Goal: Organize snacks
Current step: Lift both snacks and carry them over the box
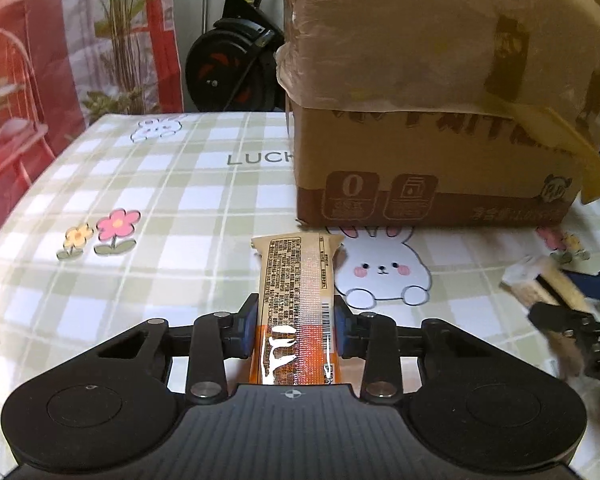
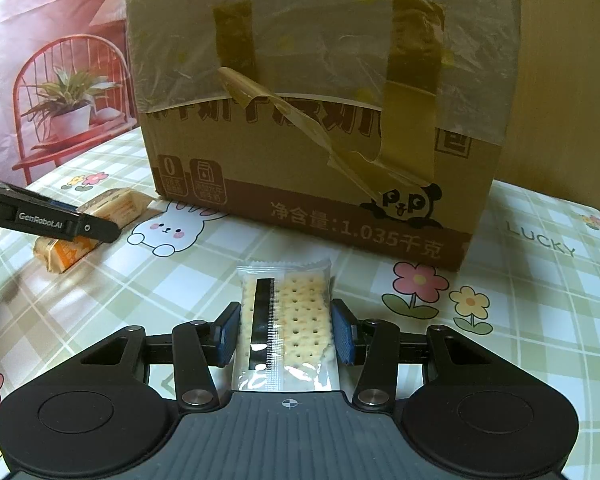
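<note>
1. Orange and tan wrapping marks the snack bar [image 1: 296, 300], which lies lengthwise at the lower centre of the left wrist view. The left gripper [image 1: 296, 330] has its jaws clenched on the bar's sides, with both blue pads [image 1: 247, 330] touching the wrapper.
2. The bar's far end points toward the cardboard box [image 1: 432, 160] at the upper right of that frame and stops just short of it, beside a printed rabbit [image 1: 384, 276].
3. From the right wrist view, the same bar [image 2: 84, 236] appears at the left edge under the left gripper's black finger [image 2: 52, 220]; it seems to rest on the surface, though the finger covers much of it.
4. A clear packet of crackers [image 2: 286, 328] sits at the lower centre of the right wrist view. The right gripper [image 2: 286, 334] is grasping it, jaws pressed against the packet's two long sides.
5. That packet [image 1: 540, 284] shows blurred at the right edge of the left wrist view, held off the cloth in the right gripper's black fingers.
6. The box [image 2: 312, 120] fills the upper middle of the right wrist view, its top wrapped in plastic film and strips of brown tape [image 2: 412, 80], one strip peeling away.
7. Both snacks are on the near side of the box, above a green checked tablecloth [image 2: 520, 320] printed with flowers.
</note>
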Demonstrator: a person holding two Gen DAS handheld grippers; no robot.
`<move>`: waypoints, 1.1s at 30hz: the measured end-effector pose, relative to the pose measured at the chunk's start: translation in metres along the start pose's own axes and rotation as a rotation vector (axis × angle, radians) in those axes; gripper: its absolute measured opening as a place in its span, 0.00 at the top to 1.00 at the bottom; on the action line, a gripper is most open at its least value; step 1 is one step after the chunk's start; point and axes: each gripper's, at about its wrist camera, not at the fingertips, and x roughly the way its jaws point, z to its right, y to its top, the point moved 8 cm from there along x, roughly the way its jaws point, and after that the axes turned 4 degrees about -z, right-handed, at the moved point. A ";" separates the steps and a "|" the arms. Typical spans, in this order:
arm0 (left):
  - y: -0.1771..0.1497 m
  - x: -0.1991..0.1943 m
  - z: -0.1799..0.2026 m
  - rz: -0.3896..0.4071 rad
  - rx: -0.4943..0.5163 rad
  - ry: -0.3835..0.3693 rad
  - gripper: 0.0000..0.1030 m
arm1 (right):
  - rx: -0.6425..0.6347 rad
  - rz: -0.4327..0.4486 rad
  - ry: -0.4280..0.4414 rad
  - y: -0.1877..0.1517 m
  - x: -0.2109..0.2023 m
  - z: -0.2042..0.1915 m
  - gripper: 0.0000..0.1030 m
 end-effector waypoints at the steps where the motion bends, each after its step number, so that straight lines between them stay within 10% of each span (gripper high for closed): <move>1: -0.001 -0.002 0.001 0.002 -0.006 -0.008 0.63 | 0.000 0.000 -0.001 0.000 0.000 0.000 0.57; 33: 0.056 -0.093 -0.041 0.268 -0.228 0.049 0.63 | 0.183 0.289 -0.121 0.046 -0.088 0.053 0.59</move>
